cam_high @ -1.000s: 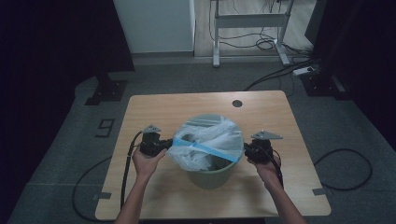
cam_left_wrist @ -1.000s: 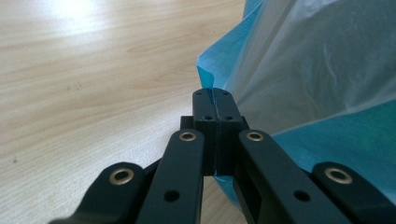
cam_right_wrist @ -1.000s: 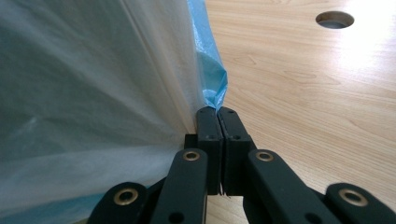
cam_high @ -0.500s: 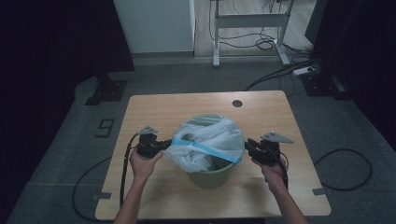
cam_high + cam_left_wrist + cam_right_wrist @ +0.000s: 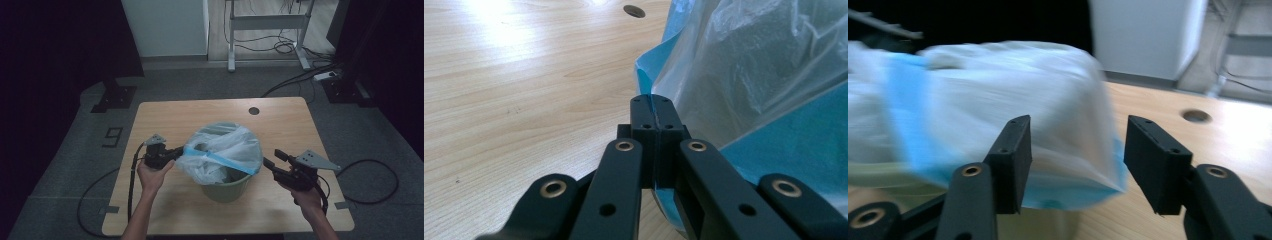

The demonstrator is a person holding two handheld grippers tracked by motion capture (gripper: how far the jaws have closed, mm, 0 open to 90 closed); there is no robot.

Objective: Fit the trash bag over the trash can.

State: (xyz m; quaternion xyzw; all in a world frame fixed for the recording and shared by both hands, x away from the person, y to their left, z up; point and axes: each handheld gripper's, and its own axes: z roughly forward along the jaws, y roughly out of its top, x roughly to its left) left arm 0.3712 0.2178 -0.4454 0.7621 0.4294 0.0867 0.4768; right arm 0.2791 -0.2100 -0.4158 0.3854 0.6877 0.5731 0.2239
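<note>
Trouble would most likely come from the one-sided hold: the left gripper (image 5: 175,152) has its jaws clamped tight on the blue hem of the bin bag (image 5: 222,150) at the bag's nine o'clock edge, while the right gripper (image 5: 273,161), at four o'clock of the bag, has just been spreading its jaws, which now stand apart with nothing between them. Any pull from the left could, I judge, drag the bag off the rim or tip the green bin (image 5: 226,185) near the middle of the wooden table (image 5: 165,112). No brand, label or writing is legible on bag, bin or grippers.
</note>
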